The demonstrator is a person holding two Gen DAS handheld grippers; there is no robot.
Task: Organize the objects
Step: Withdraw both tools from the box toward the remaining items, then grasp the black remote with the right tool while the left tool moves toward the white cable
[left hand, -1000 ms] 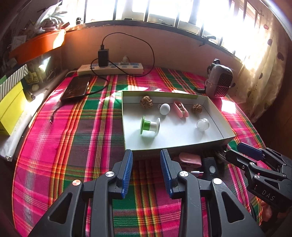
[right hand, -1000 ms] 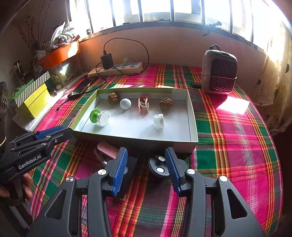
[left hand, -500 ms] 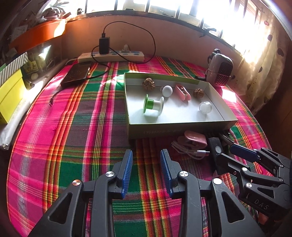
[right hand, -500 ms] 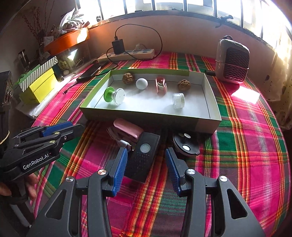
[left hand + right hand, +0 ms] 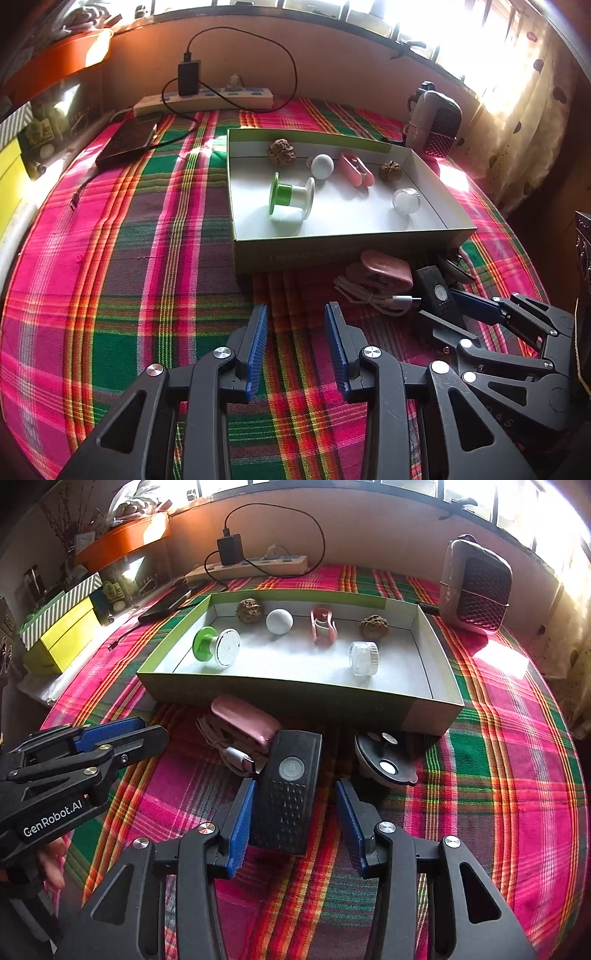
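Observation:
An open cardboard box (image 5: 295,698) (image 5: 332,243) holds a green-and-white spool (image 5: 216,648), a white ball (image 5: 279,621), a pink clip (image 5: 322,624), two walnut-like lumps and a clear jar (image 5: 364,658). In front of it lie a black remote (image 5: 288,794) (image 5: 439,295), a pink case (image 5: 243,718) on a white cable, and a round black part (image 5: 384,762). My right gripper (image 5: 293,797) is open, its fingers either side of the remote's near end. My left gripper (image 5: 295,325) is open and empty over bare cloth.
A plaid cloth covers the table. A small heater (image 5: 476,585) stands at the back right. A power strip with charger (image 5: 251,563), a dark phone (image 5: 129,142) and yellow boxes (image 5: 62,627) sit at the back left.
Both grippers have drawn back from the box. The remote now sits between the right gripper's open fingers.

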